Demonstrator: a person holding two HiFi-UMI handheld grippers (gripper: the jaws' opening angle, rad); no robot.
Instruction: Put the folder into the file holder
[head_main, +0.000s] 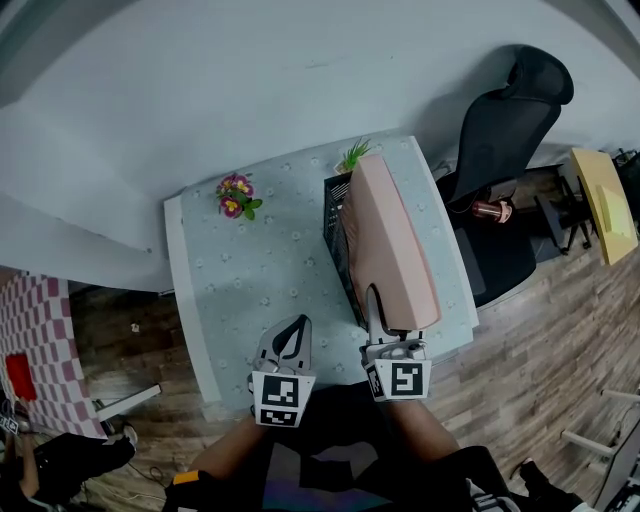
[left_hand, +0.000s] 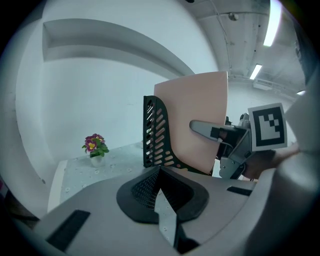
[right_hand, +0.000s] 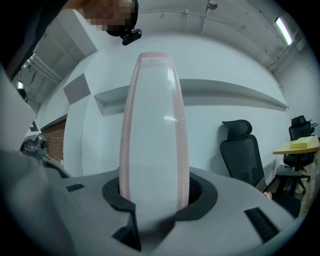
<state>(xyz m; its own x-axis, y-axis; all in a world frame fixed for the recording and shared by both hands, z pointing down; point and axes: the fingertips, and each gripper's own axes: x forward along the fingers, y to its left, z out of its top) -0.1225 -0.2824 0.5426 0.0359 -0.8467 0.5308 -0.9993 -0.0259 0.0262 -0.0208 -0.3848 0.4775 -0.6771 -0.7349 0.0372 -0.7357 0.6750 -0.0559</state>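
1. Head view: pink folder (head_main: 390, 245) stood on edge over the right part of the flower-patterned table (head_main: 250, 290). Its long axis ran from the near table edge away toward the wall. Its far end sat at the black file holder (head_main: 338, 240), and its near end was pinched by the right gripper (head_main: 378, 310). The left gripper (head_main: 296, 330) hung over the near table edge, just left of the folder and apart from it. A pot of purple flowers (head_main: 236, 195) stood toward the far left of the table, a small green plant (head_main: 352, 155) stood beyond the holder, and a black office chair (head_main: 510, 130) stood to the right.

2. Left gripper view: the left gripper (left_hand: 160, 175) had its jaws pressed together with nothing between them. Ahead, the folder (left_hand: 195, 120) leaned up and to the right, its lower part behind the slotted side wall of the file holder (left_hand: 157, 135). The right gripper (left_hand: 210, 132) gripped the folder's near edge. The flowers (left_hand: 95, 145) stood well to the left.

3. Right gripper view: the right gripper (right_hand: 155, 200) was clamped on the folder (right_hand: 155, 130), which showed edge-on and rose straight up from between the jaws. The office chair (right_hand: 242, 150) stood at the right.
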